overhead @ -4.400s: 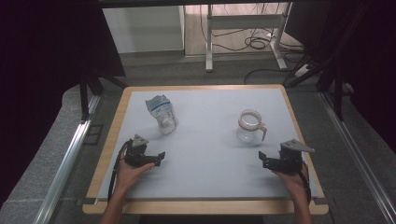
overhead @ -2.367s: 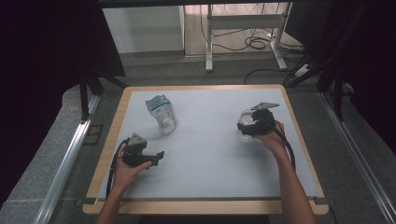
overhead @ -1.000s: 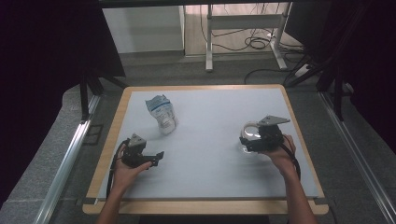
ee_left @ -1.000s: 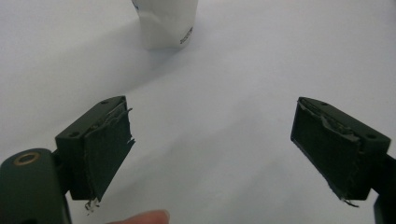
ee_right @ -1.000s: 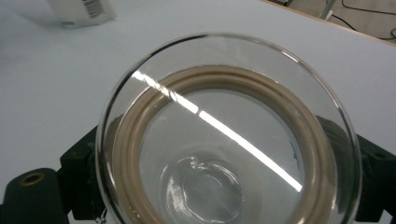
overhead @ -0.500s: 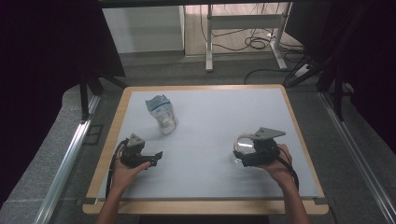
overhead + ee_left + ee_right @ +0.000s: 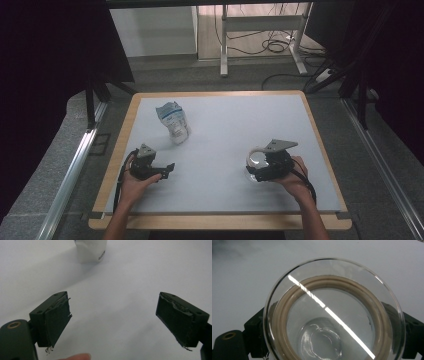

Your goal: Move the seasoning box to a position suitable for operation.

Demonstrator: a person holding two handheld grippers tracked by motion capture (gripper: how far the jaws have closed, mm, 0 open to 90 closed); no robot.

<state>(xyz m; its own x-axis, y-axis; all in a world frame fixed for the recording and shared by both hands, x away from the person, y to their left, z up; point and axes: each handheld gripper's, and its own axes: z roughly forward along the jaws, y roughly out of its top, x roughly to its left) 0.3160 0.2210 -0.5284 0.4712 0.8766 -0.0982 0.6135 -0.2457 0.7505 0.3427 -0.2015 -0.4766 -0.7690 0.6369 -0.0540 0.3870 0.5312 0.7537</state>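
Glass jar (image 7: 334, 315) upright, mouth up, axis vertical, clamped in right claw (image 7: 260, 172); left claw (image 7: 112, 322) agape over worktop (image 7: 225, 130).

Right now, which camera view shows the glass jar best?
The right gripper view: the glass jar is seen close from above, with its clear rim, beige ring and base, between the right gripper's black jaws. In the high view the jar is small and partly covered by that gripper.
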